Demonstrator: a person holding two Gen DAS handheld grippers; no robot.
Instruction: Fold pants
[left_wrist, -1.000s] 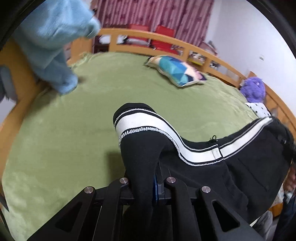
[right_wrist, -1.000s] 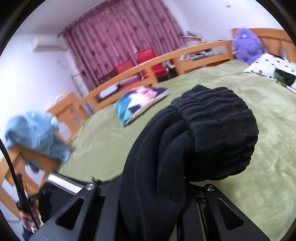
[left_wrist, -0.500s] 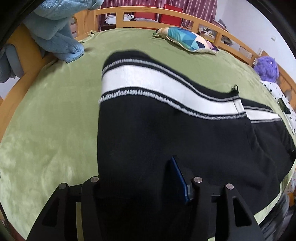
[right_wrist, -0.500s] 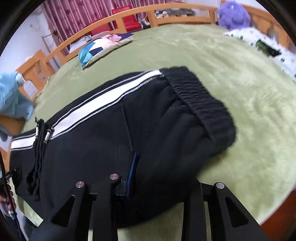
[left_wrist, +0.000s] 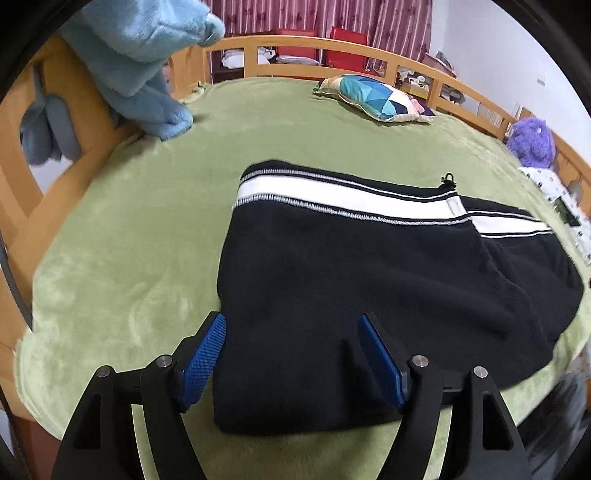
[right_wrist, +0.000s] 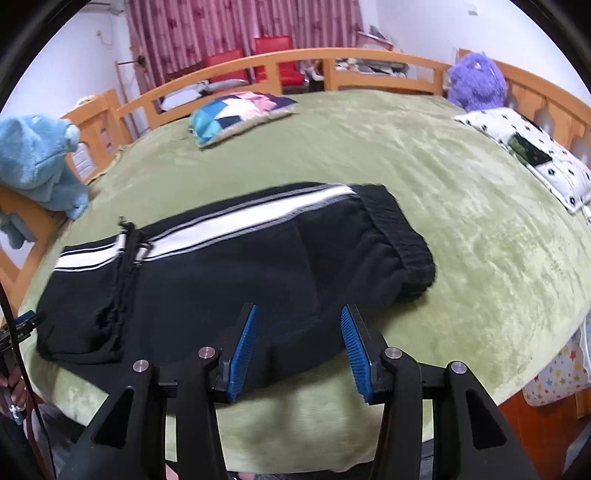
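Note:
Black pants (left_wrist: 369, 266) with a white side stripe lie folded flat on the green bed cover (left_wrist: 129, 240). My left gripper (left_wrist: 293, 328) straddles the near left corner of the fold. Its jaws are opening, and the cloth lies loose between the blue pads (left_wrist: 207, 350). In the right wrist view the pants (right_wrist: 221, 273) show their elastic waistband (right_wrist: 402, 240) at the right and a drawstring at the left. My right gripper (right_wrist: 299, 328) stands over the near edge, its jaws opening too, with fabric between the pads but not pinched.
A wooden rail (left_wrist: 332, 48) rings the bed. A light blue fleece (left_wrist: 140, 55) hangs over the left rail. A patterned cushion (left_wrist: 373, 98), a purple plush toy (right_wrist: 476, 81) and a spotted white pillow (right_wrist: 524, 155) lie further back. A person's hand (right_wrist: 13, 387) shows at the left.
Both grippers held bunched pants a second ago. The pants have come down flat on the bed, and both sets of jaws have let go and spread apart.

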